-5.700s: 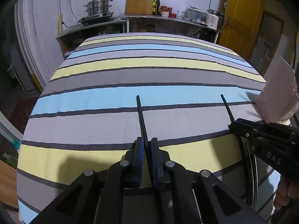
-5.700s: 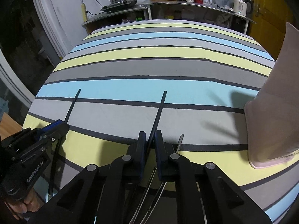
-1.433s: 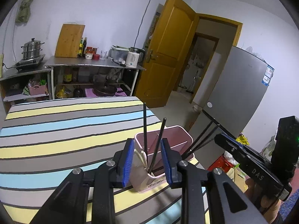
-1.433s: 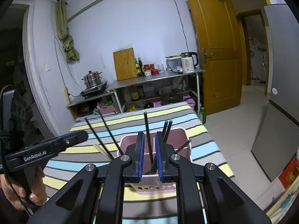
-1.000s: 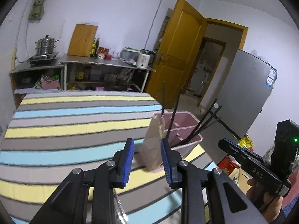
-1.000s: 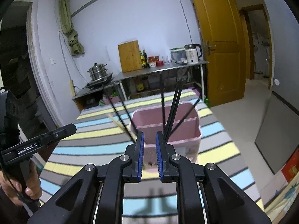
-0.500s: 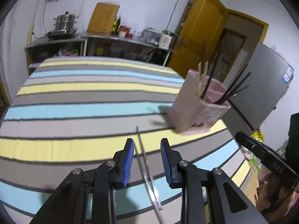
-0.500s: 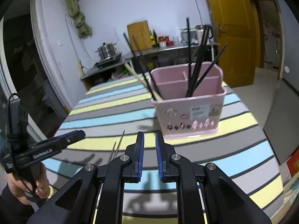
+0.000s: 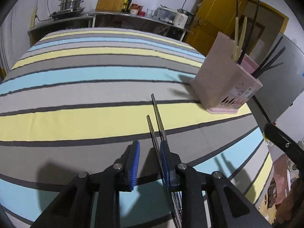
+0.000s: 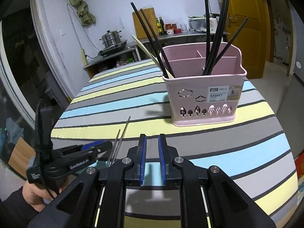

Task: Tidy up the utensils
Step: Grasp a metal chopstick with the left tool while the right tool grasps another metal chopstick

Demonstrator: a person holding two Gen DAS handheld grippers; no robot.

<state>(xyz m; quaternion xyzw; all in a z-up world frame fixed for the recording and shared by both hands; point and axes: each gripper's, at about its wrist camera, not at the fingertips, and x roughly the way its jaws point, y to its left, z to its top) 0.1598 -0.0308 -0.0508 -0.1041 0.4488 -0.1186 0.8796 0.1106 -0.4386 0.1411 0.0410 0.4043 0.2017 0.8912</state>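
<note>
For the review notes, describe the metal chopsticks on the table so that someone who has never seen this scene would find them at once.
Start from the striped tablecloth and the pink utensil basket standing on it. In front of the basket and to its left, the pair of metal chopsticks lies flat on the cloth, at the closing left gripper. They are thin and silvery and lie loose, while the black and pale chopsticks stand in the basket.

A pair of thin metal chopsticks (image 9: 154, 121) lies side by side on the striped tablecloth (image 9: 76, 117), tips pointing toward a pink plastic basket (image 10: 204, 93). The basket stands upright near the table's edge, holding black chopsticks (image 10: 214, 36) and pale wooden ones (image 10: 150, 54) leaning in its compartments.
</note>
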